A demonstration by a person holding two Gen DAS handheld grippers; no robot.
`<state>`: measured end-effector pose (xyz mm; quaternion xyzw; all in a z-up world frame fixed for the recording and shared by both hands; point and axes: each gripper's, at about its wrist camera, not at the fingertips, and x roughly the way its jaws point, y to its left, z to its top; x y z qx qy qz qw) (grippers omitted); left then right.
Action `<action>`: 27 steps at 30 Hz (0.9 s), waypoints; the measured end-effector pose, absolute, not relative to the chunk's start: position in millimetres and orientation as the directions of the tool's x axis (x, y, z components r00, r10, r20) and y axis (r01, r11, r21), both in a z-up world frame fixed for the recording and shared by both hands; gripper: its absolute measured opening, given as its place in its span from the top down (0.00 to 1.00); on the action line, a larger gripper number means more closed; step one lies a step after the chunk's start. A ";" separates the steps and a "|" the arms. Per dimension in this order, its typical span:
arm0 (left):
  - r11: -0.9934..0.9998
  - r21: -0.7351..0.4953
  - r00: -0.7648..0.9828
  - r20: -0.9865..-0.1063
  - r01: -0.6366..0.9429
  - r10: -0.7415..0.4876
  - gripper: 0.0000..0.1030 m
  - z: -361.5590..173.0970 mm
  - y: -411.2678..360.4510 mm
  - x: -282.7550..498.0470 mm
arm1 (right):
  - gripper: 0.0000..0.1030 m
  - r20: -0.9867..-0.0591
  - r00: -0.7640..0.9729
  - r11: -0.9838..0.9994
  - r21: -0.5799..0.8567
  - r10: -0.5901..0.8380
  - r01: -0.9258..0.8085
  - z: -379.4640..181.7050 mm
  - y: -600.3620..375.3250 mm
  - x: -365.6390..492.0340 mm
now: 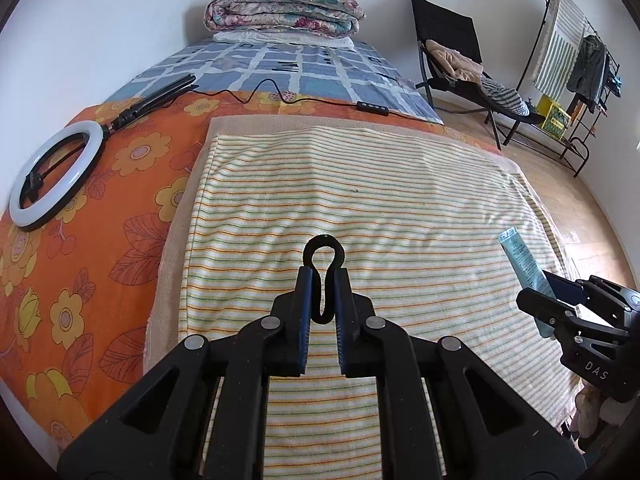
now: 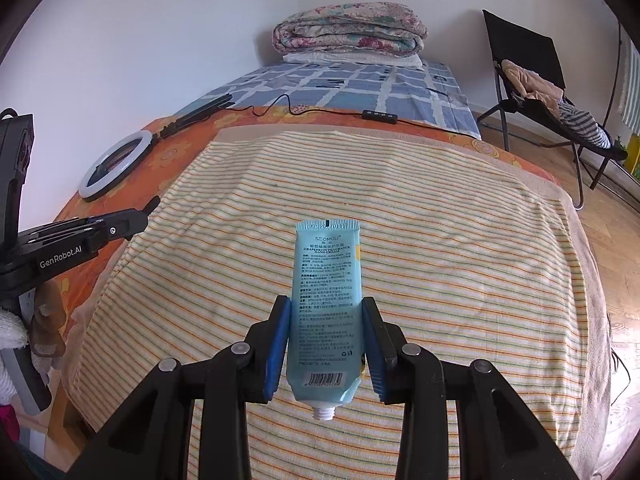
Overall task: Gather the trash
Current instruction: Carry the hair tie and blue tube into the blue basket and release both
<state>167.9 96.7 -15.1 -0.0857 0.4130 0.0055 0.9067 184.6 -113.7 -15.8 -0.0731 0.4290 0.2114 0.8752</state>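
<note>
Above the striped terry towel [image 2: 440, 248], the right gripper [image 2: 326, 308] clamps an uncapped light-blue plastic hand-cream tube [image 2: 326, 288], while the left gripper [image 1: 323, 276] pinches a black looped band [image 1: 324, 252].

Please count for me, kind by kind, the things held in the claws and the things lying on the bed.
Held in claws: 2: black loop, blue hand cream tube
Lights: 1: ring light
Bedding: 3: striped towel, folded quilt, pillow
Total: 6
</note>
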 end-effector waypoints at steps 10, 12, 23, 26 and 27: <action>0.987 -0.158 0.675 -0.729 -0.004 -0.114 0.91 12.1 58.2 99.2 | 0.65 -0.763 0.546 0.869 0.043 0.347 -0.492 10.6 -125.6 111.6; 0.989 -0.150 0.678 -0.725 0.012 -0.118 0.91 15.0 49.9 83.6 | 0.65 -0.762 0.543 0.865 0.043 0.352 -0.500 13.0 -129.7 97.1; 0.987 -0.136 0.653 -0.741 0.083 -0.157 0.91 9.5 4.6 1.4 | 0.65 -0.770 0.513 0.850 0.073 0.381 -0.522 13.9 -155.9 23.0; 0.983 -0.157 0.638 -0.749 0.094 -0.181 0.91 1.4 -3.8 -18.6 | 0.65 -0.778 0.503 0.855 0.084 0.377 -0.512 6.7 -164.5 7.5; 0.982 -0.163 0.631 -0.753 0.097 -0.187 0.91 -1.6 -6.5 -24.1 | 0.65 -0.783 0.495 0.856 0.090 0.377 -0.510 3.1 -166.9 3.2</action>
